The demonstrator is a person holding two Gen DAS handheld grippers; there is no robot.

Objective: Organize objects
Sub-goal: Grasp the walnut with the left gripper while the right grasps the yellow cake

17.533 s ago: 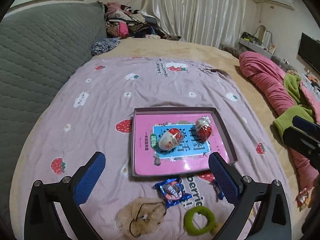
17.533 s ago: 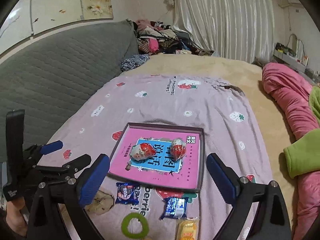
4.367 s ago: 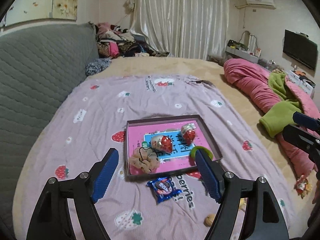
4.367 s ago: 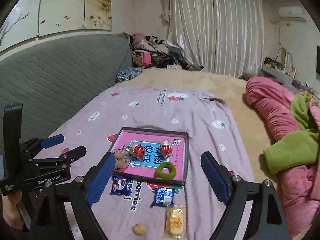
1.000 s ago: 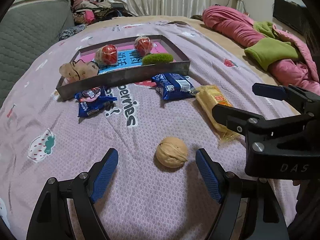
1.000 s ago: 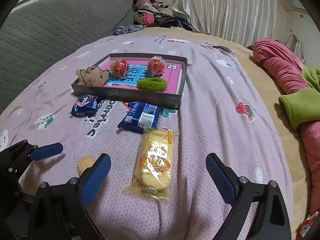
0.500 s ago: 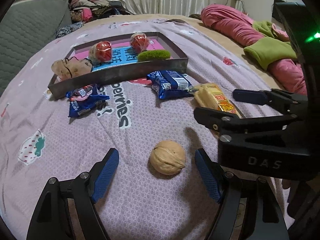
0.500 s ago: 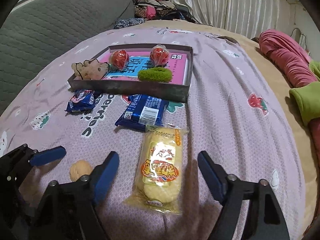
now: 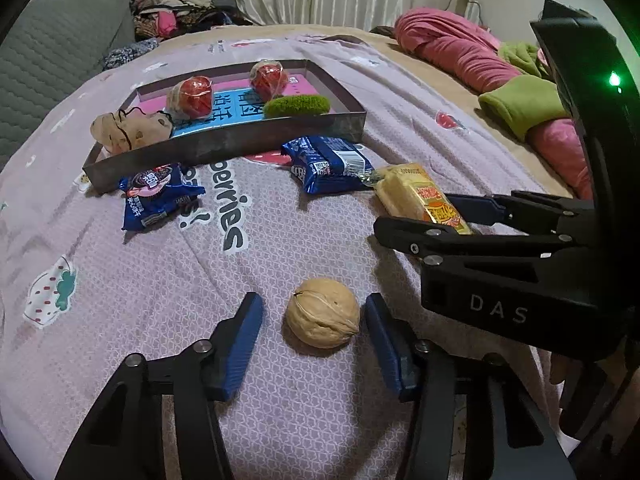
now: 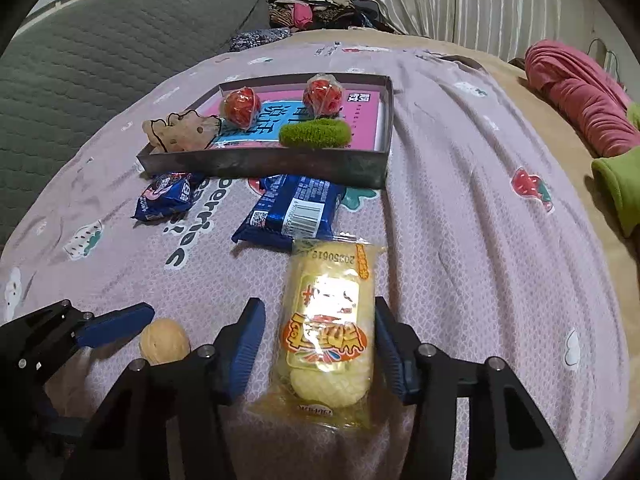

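Note:
A walnut point(image 9: 322, 313) lies on the pink bedspread between the fingers of my left gripper point(image 9: 314, 334); the right pad looks to touch it, the left pad stands apart. A yellow snack packet point(image 10: 328, 328) lies between the fingers of my right gripper point(image 10: 318, 338), which is narrowed around it with the right pad at its edge. The walnut also shows in the right wrist view point(image 10: 164, 343). The grey tray point(image 9: 224, 148) ahead holds two red wrapped balls point(image 9: 192, 98), a green ring point(image 9: 298, 105) and a tan pouch point(image 9: 128, 130).
Two blue snack packets point(image 9: 158, 196) point(image 9: 330, 164) lie in front of the tray. A pink and green bundle of bedding point(image 9: 516, 92) lies at the right. A grey quilted headboard point(image 10: 100, 52) is at the left.
Both grippers have dropped low and moved forward. The left fingers have closed in around the walnut, the right fingers around the yellow packet.

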